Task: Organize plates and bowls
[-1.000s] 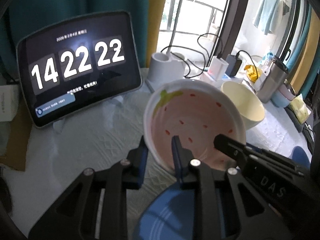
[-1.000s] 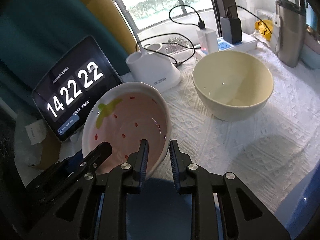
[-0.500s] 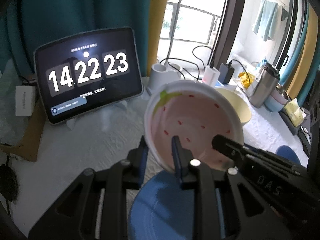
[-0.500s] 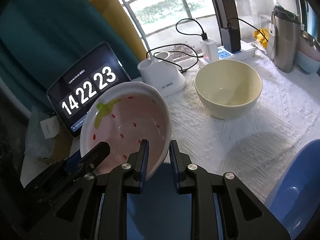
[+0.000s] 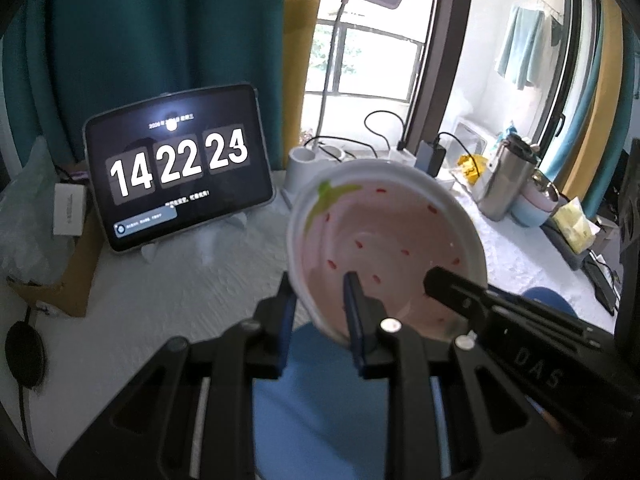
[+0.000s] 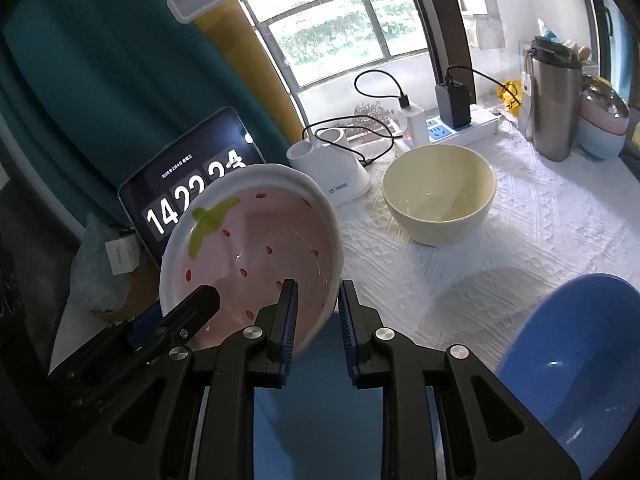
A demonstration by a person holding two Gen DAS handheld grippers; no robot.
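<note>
Strawberry bowl (image 6: pixel 256 256), pink inside with red seeds and a green leaf, is off the cloth and tilted, carried between both tools above a blue plate (image 6: pixel 316 412) that lies nearest the cameras at six o'clock. The right gripper (image 6: pixel 316 316) is clenched on the bowl's rim at about four o'clock, one pad inside and one outside. The left gripper (image 5: pixel 320 312) pinches the opposite edge in the same way, at about seven o'clock in its own view. Neither looks slack, so I judge the bowl firmly held by both.

A second blue dish (image 6: pixel 568 364) sits at the four o'clock edge of the right view. Farther off, at one o'clock, a cream bowl (image 6: pixel 438 194) stands upright and empty on the white cloth (image 6: pixel 520 248).

Sorting seems barely begun: no bowl is nested in another, nothing is stacked, and the strawberry bowl has no resting place yet. The cream bowl looks a likely partner, though that is a guess.
</note>
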